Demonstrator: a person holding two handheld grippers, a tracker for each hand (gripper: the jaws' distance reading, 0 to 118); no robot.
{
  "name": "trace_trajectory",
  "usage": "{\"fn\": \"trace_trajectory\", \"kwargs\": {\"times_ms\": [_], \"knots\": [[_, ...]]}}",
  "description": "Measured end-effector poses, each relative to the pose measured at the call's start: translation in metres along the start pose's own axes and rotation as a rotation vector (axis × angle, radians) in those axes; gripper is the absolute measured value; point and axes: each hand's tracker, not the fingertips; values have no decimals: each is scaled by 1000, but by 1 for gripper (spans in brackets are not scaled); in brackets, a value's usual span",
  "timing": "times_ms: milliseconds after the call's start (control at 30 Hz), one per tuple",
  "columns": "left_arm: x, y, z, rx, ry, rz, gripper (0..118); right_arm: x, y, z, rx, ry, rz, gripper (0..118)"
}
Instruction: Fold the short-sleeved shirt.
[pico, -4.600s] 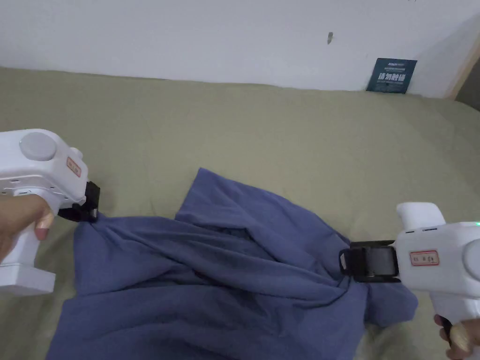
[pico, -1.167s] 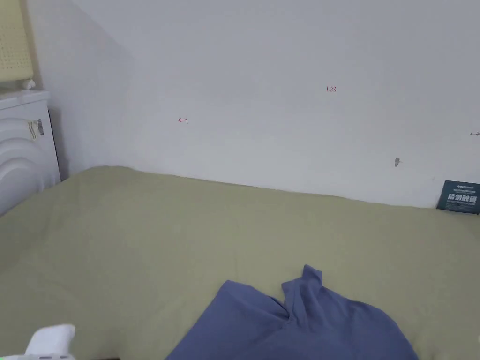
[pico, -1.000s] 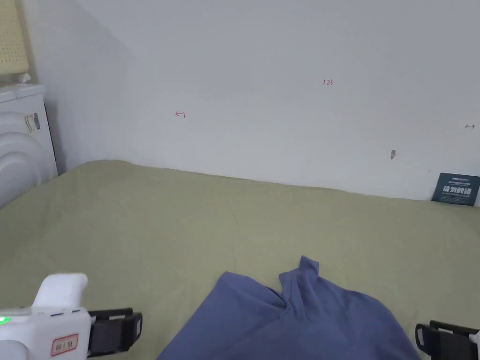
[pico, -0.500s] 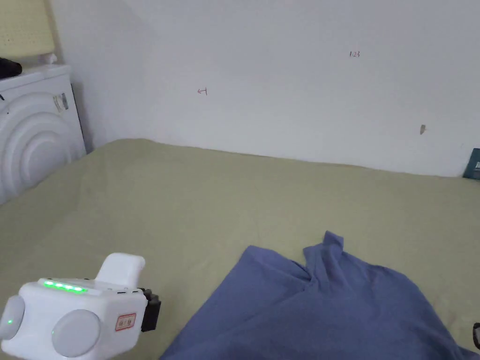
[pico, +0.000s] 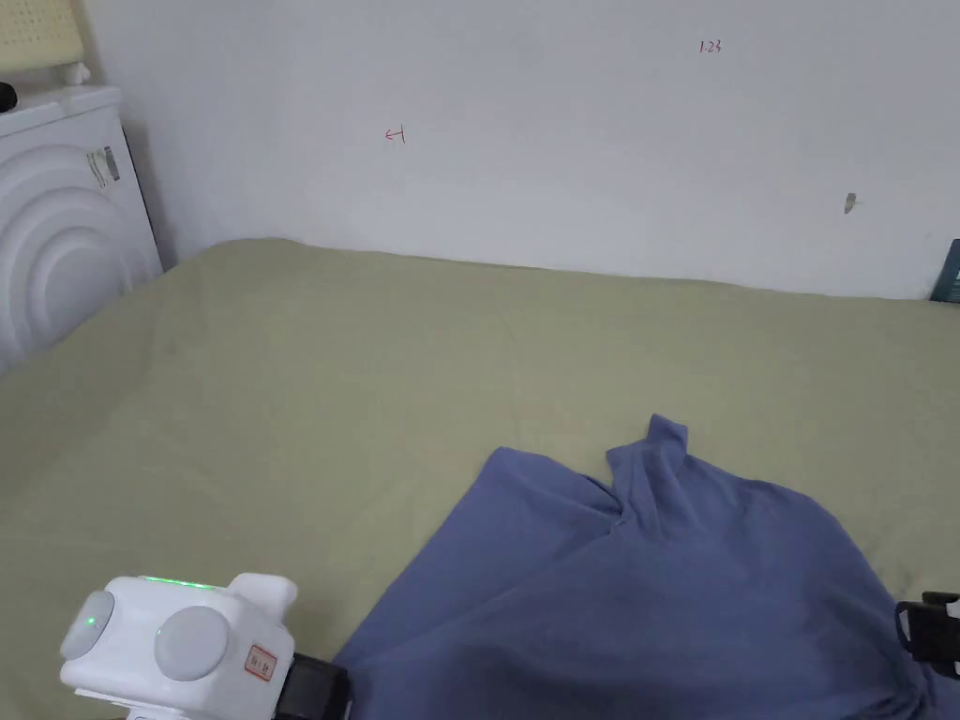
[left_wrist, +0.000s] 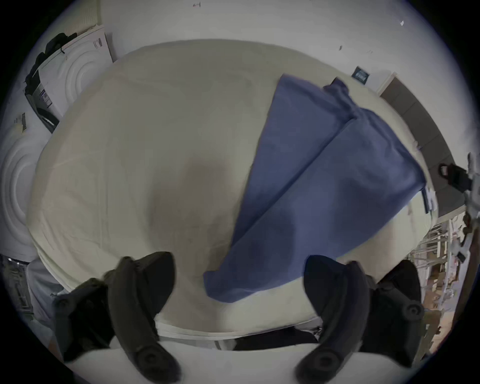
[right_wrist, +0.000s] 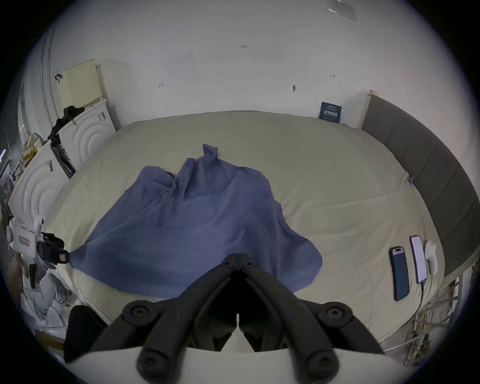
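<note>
Nearest you, your left hand-held gripper (left_wrist: 240, 262), white-bodied with black jaws, is spread wide and holds nothing. In its own view the near corner of the blue, soft-woven short-sleeved shirt (right_wrist: 194, 228) lies on the sheet just beyond the jaw tips, and from the right gripper view that corner draws to a point right at them. Your right hand-held gripper (right_wrist: 237, 257) has its black jaws pressed together, with the tips over the shirt's near hem. You cannot tell whether any cloth is nipped between them. The shirt lies spread on the bed with the olive-green sheet (pico: 375, 375), broad at the near edge and narrowing away from you. A long crease runs up to a bunched, puckered peak at its far end, and a rounded flap spills out on the right. To the right on the sheet, well apart from the shirt, a dark-screened phone (right_wrist: 400, 270) and a pale-screened phone (right_wrist: 418, 257) lie side by side. Beyond them runs the grey padded headboard (right_wrist: 428, 166). On the left stands a white appliance with moulded concentric rings (pico: 47, 244). Farthest off is the plain white wall (pico: 562, 141), where a small dark square sign (right_wrist: 330, 112) leans at the bed's far edge.
</note>
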Motion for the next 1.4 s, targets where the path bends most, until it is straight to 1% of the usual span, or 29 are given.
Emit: {"fn": "trace_trajectory", "kwargs": {"times_ms": [33, 67, 100, 167, 200, 300, 367, 400, 533, 567, 600, 633, 700, 733, 767, 833, 900, 933, 967, 1033, 1067, 1100, 1133, 1167, 1200, 1233, 1300, 1367, 1400], "knots": [[0, -2, -3, 0, 6, -1, 89, 2, -1, -5, -5, 3, 5, 0], [-1, -4, -4, 14, 15, 2, 47, 3, -1, -6, -6, 3, 8, 0], [-1, -5, -3, 32, 24, 9, 1, 3, 0, -7, -8, 1, 12, 0], [-2, -9, 3, 62, -49, 38, 1, 3, 3, -10, -17, -3, 25, 0], [-1, -9, 3, 45, -55, 33, 1, 3, 5, -12, -20, -7, 29, 0], [1, -11, 4, 54, -28, -22, 1, 2, 19, -20, -37, -10, 42, 0], [1, -11, 2, 60, -21, -19, 1, 1, 32, -26, -37, -16, 59, 0], [7, -14, 11, 69, -30, -9, 1, 1, 40, -30, -37, -18, 74, 0], [11, -16, 22, 88, -44, -7, 0, 7, 92, -67, -65, 11, 86, 0], [12, -17, 24, 90, -44, -7, 0, 7, 108, -79, -77, 16, 100, 6], [12, -17, 23, 91, -45, -7, 0, 7, 123, -93, -77, 18, 111, 20], [13, -17, 23, 81, -51, -8, 0, 8, 142, -110, -102, 35, 151, 47], [12, -17, 23, 81, -49, -3, 0, 9, 175, -146, -171, 70, 196, 72], [13, -17, 22, 75, -50, -4, 0, 9, 191, -170, -235, 84, 233, 85], [16, -17, 21, 67, -48, 0, 0, 9, 201, -191, -288, 90, 265, 118], [15, -15, 18, 57, -43, -4, 0, -3, 212, -214, -313, 66, 349, 112], [18, -14, 17, 49, -36, -4, 0, -11, 214, -242, -362, 14, 432, 112], [17, -12, 15, 44, -38, 1, 0, -14, 213, -255, -382, 0, 447, 112], [15, -10, 14, 41, -38, 6, 0, -5, 218, -284, -409, 16, 440, 112], [16, -8, 11, 27, -42, 13, 0, -3, 215, -308, -463, 42, 412, 112], [14, -6, 9, 25, -39, 14, 0, -2, 213, -316, -498, 59, 402, 108], [14, -5, 7, 21, -36, 16, 0, 2, 215, -326, -521, 71, 395, 99], [13, -4, 6, 3, -47, 17, 0, 4, 214, -328, -538, 84, 397, 81], [13, -4, 6, 5, -46, 18, 0, 5, 212, -328, -542, 86, 403, 37], [12, -3, 5, 4, -47, 18, 0, 5, 209, -328, -554, 90, 402, 2], [11, -3, 4, 1, -51, 18, 1, -2, 207, -321, -558, 85, 406, 3], [11, -2, 5, 5, -44, 15, 0, -6, 203, -308, -525, 63, 379, 2], [8, -3, 4, 8, -42, 21, 0, -1, 209, -301, -495, 91, 375, 2], [8, -3, 5, 11, -43, 26, 0, -1, 212, -294, -463, 84, 387, 2]]}}
